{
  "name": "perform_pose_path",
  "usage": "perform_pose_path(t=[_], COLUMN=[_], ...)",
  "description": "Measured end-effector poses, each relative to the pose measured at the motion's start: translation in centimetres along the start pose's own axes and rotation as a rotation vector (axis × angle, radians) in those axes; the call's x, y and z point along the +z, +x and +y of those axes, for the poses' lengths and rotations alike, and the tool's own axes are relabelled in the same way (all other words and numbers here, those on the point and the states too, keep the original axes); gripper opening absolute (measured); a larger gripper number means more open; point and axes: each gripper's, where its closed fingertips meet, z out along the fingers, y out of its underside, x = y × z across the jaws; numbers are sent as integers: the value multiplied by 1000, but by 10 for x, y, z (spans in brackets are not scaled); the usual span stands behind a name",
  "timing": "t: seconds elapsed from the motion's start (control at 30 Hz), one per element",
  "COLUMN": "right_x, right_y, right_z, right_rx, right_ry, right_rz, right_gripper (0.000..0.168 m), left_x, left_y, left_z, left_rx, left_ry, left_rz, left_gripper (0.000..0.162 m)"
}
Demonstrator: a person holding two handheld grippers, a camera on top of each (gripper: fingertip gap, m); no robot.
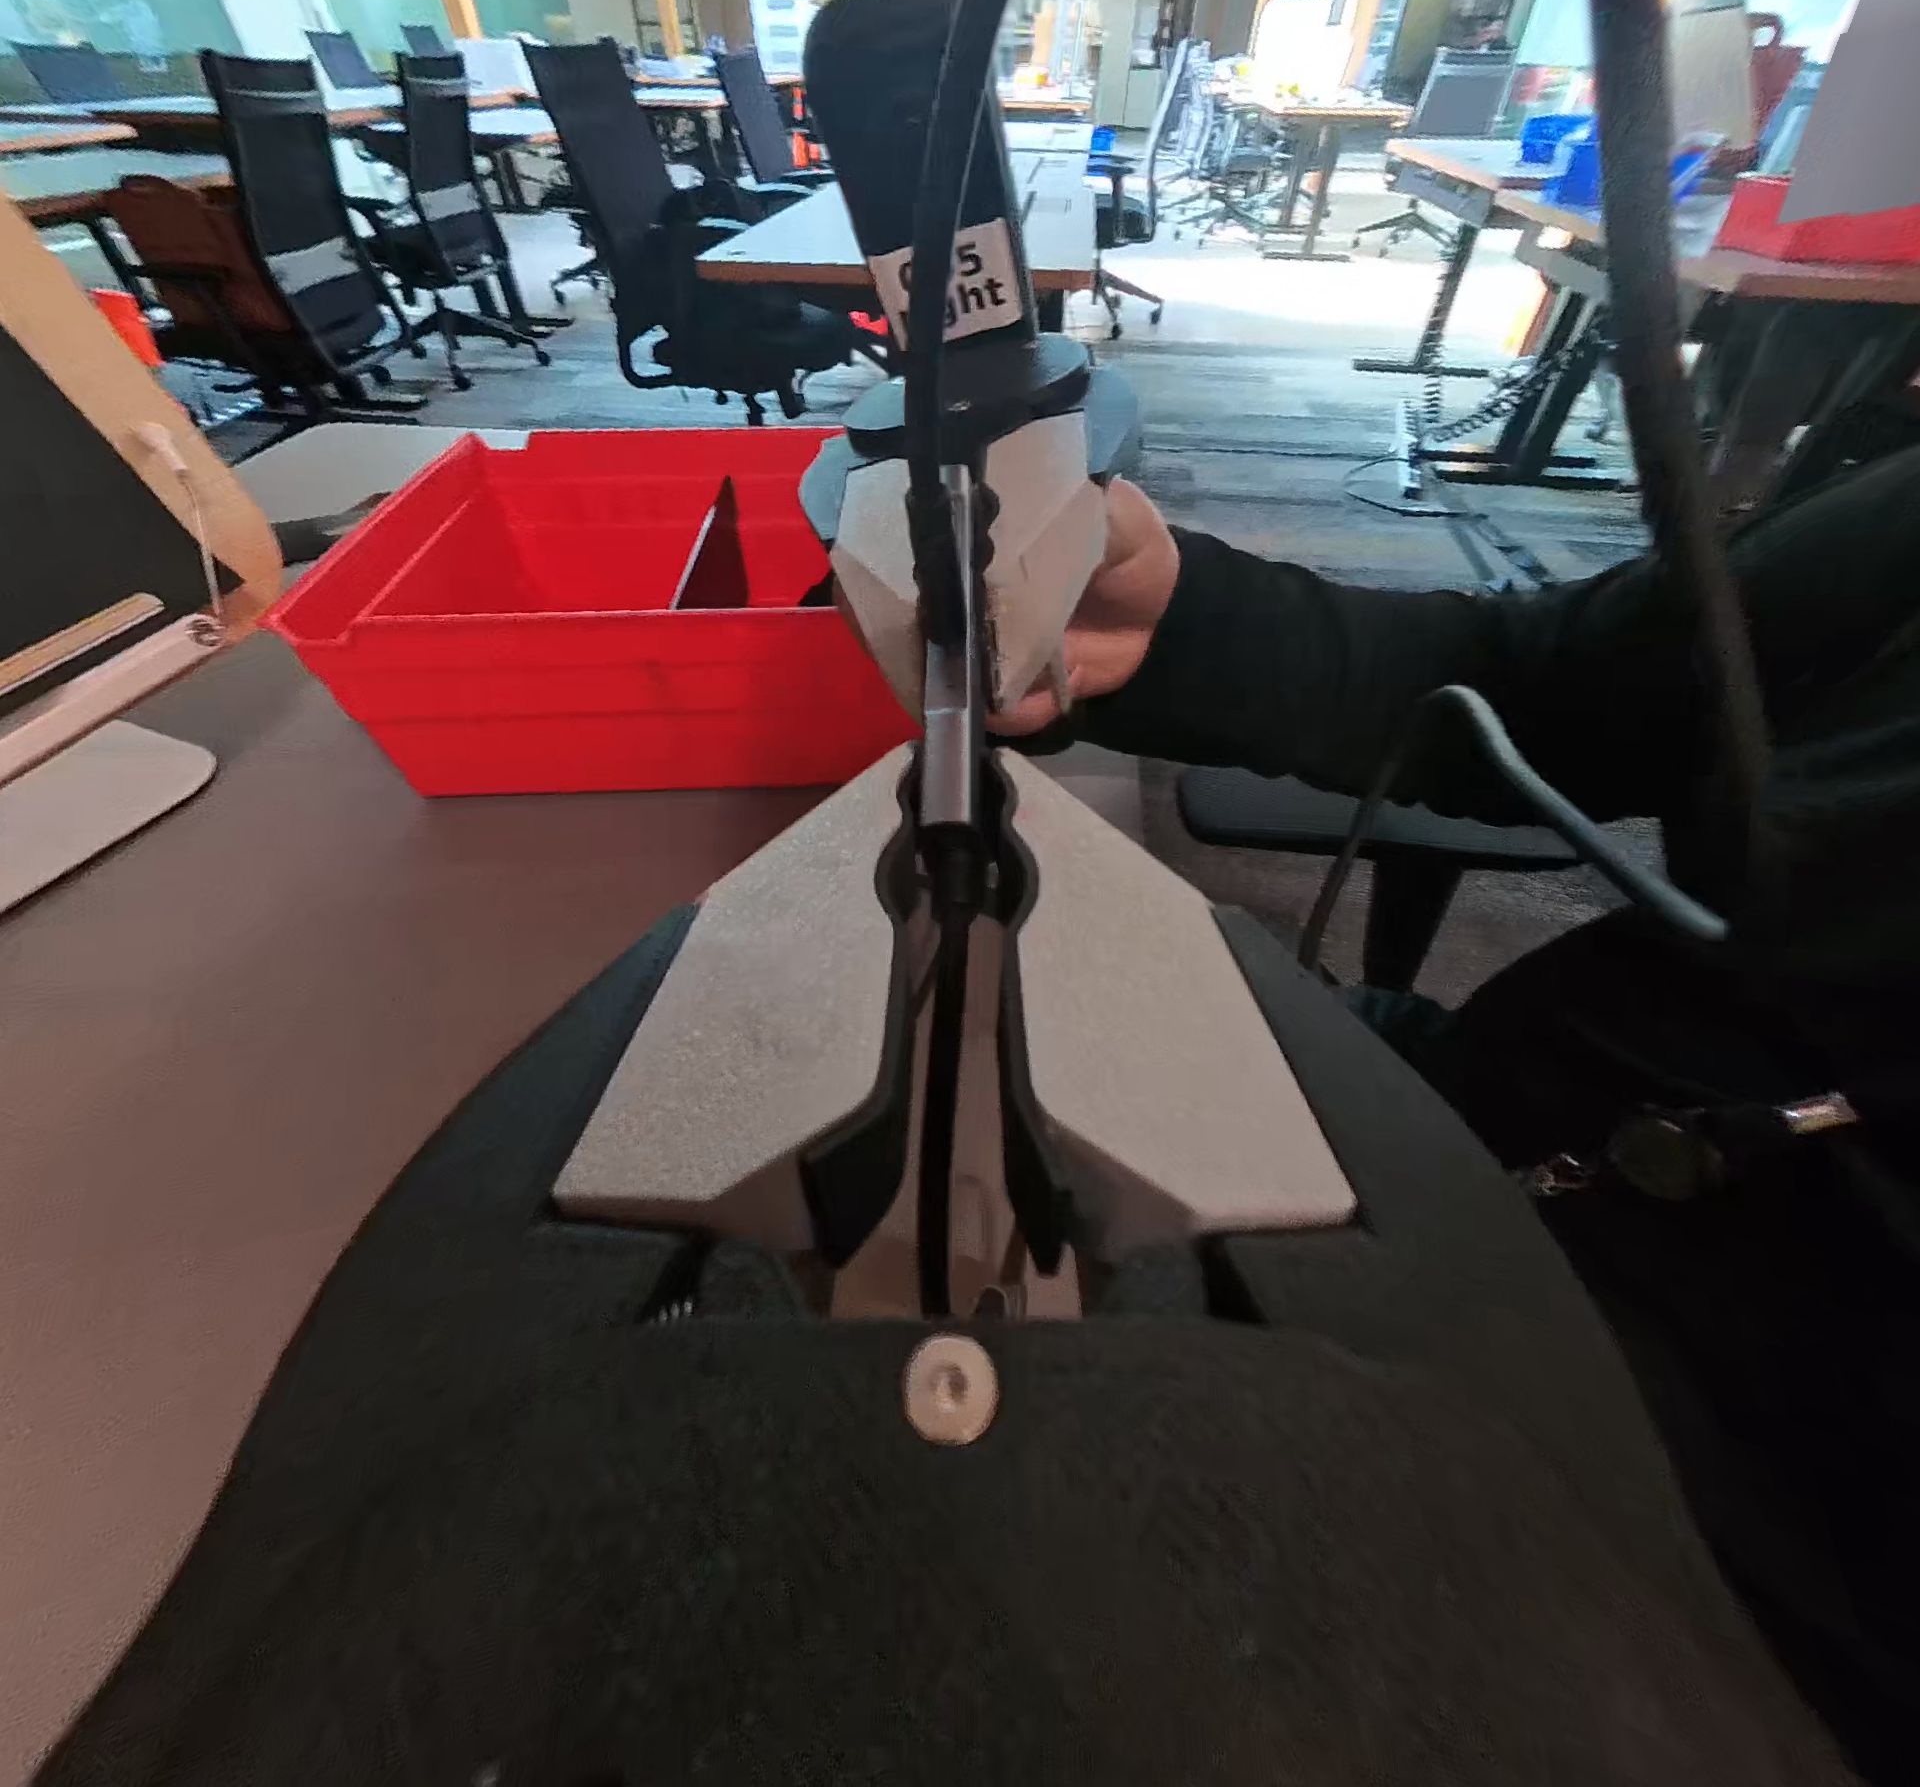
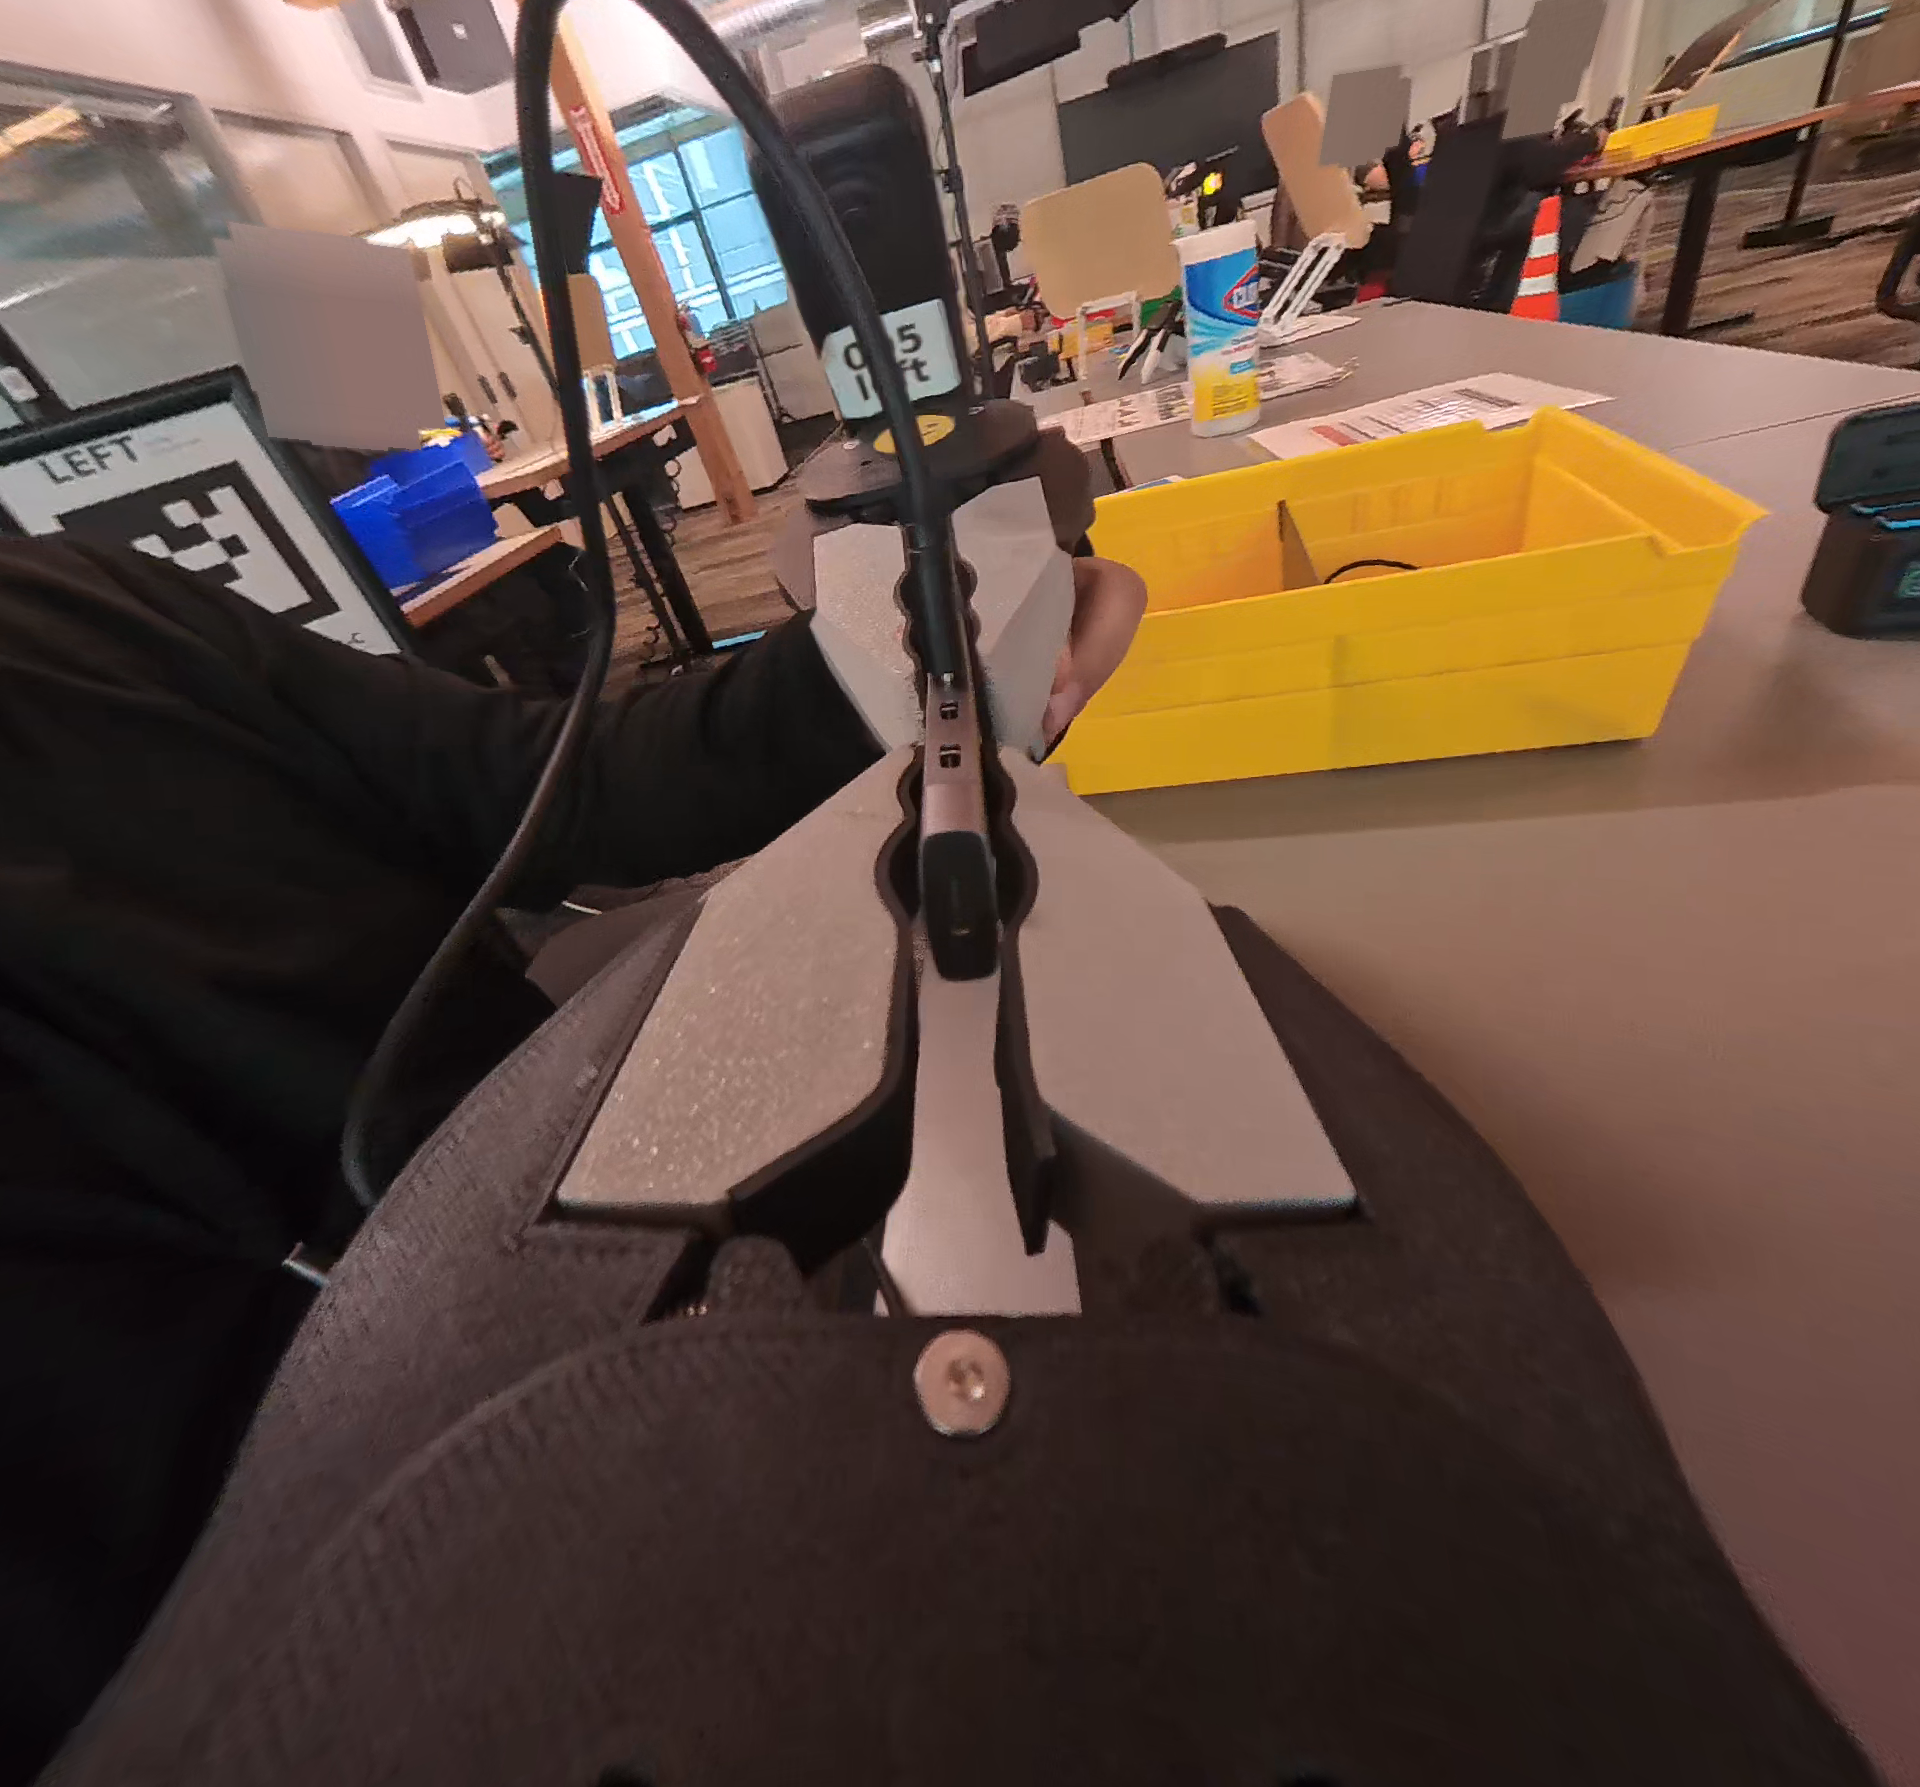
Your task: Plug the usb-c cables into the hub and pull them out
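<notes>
Clearly both tools are clamped tight, tip to tip, with the slim grey hub point(image 1: 951, 750) bridging the small gap between them above the table point(image 1: 208, 1010). In the left wrist view the left gripper point(image 1: 951, 781) has its fingers pressed together on a black plug sitting in the notch near its tips, a thin black lead running back between the fingers toward the camera. Opposite it, the right gripper point(image 1: 961, 688) points back at the camera, closed on the hub's far stretch, with a hand point(image 1: 1127, 594) and a black sleeve behind it. The right wrist view gives the mirror of this: the right gripper point(image 2: 961, 781) is closed on the hub, whose edge shows two small ports just past the fingertips, and a black end piece lies in the finger notch. Facing it, the left gripper is closed around the plug of the usb-c cable point(image 2: 540, 283) – the plug meets the hub's end, though how deep it sits I cannot tell. From there the cable rises, loops high overhead and drops to the lower left, past the dark sleeve. A red bin point(image 1: 623, 698) stands on the table behind the grippers in one view, a yellow bin point(image 2: 1455, 698) in the other, with a wipes canister point(image 2: 1221, 335) farther back.
</notes>
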Motion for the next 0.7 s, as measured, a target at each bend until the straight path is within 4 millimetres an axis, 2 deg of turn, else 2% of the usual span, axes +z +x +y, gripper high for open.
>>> perform_pose_path(t=[0.17,0.23,0.33,0.43,0.5,0.6,0.7], right_x=[2,3,5,5,0,-17,-24], right_y=[-1,0,0,12,24,37,45], right_z=[5,13,16,16,10,-15,-24], right_rx=[35,7,0,-37,-48,-55,-120], right_ry=[-30,-76,-118,-159,-149,-23,26], right_rz=[-24,-13,-1,97,195,346,511], right_gripper=[6,6,6,13,22,37,40], left_x=[0,1,-2,-3,-7,-18,-20], left_y=[2,3,4,-3,-10,-27,-41], left_z=[-3,4,4,7,5,-3,-3], left_rx=[-47,-44,-31,59,142,183,237], left_ry=[111,87,85,6,-27,-20,-68], left_rz=[11,17,13,-72,-164,-327,-478], left_gripper=[8,8,7,7,7,7,7])
